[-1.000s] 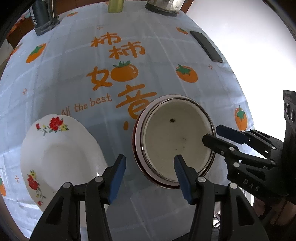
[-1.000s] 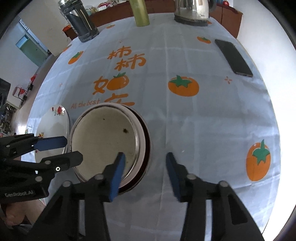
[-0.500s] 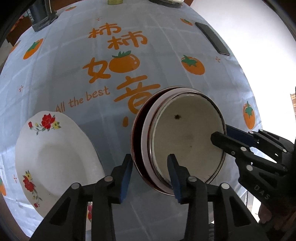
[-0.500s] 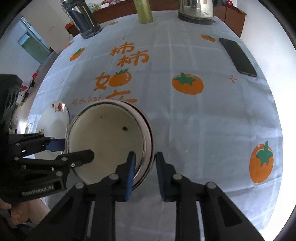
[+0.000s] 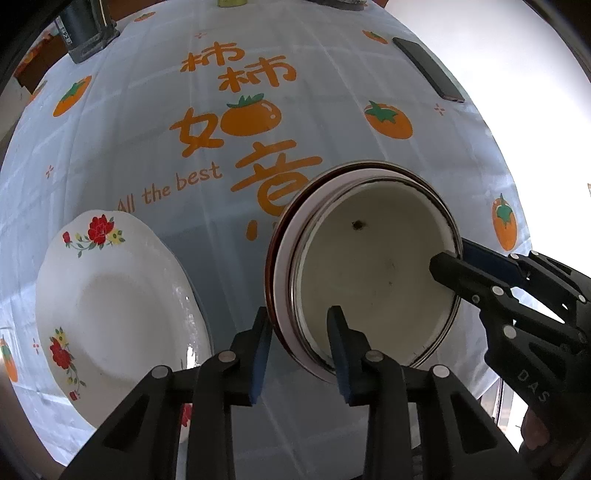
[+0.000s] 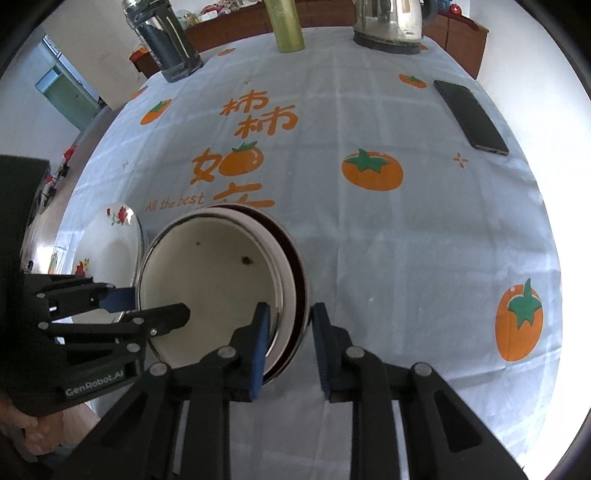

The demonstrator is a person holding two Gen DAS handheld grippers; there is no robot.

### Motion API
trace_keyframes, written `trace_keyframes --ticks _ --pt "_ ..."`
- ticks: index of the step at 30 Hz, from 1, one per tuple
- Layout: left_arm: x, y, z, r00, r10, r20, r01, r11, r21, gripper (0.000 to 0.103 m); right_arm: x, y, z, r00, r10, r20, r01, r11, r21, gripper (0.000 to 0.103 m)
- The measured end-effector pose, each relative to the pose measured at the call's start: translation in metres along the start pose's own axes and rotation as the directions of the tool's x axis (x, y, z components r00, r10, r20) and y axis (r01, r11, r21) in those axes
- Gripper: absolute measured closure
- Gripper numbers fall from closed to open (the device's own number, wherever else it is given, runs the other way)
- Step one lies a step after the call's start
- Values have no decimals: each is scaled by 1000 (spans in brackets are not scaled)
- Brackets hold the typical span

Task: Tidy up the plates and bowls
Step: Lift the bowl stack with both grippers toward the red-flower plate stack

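Observation:
Two nested bowls sit on the tablecloth, a cream enamel bowl (image 5: 373,266) (image 6: 210,280) inside a white bowl with a red-brown outside (image 5: 284,258) (image 6: 291,269). My left gripper (image 5: 299,347) (image 6: 147,306) straddles the stack's left rim. Its jaws are closing, with the rim between them and the pads against it. My right gripper (image 6: 290,343) (image 5: 454,258) is shut on the opposite rim, one finger inside and one outside. A white flowered plate (image 5: 110,302) (image 6: 114,243) lies flat to the left of the bowls.
On the persimmon-print tablecloth (image 6: 406,229), a black phone (image 6: 471,118) lies at the far right. A dark jar (image 6: 162,40), a green bottle (image 6: 286,26) and a kettle (image 6: 388,26) stand along the far edge. Part of a hand (image 6: 26,439) shows at lower left.
Both grippers closed around the bowls' rims, the right first, then the left narrowing further. The left camera came closer to the bowls. The plate has not moved.

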State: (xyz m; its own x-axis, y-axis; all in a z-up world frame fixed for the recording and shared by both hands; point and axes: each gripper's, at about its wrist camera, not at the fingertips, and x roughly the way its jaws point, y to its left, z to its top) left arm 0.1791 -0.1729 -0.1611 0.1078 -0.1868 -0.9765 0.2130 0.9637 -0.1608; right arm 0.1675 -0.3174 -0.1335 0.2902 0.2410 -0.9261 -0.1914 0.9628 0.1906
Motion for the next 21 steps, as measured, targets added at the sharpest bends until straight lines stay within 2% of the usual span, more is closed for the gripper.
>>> trace_keyframes --ticks 9,21 --pt "-10 1 -6 1000 -10 -12 10 1000 -15 71 -4 2 -1 1000 -3 0 3 1000 -3 80" --pt "-32 4 -12 1000 -16 16 16 1000 -18 71 -13 14 -1 1000 -28 -14 28 999 -46 80"
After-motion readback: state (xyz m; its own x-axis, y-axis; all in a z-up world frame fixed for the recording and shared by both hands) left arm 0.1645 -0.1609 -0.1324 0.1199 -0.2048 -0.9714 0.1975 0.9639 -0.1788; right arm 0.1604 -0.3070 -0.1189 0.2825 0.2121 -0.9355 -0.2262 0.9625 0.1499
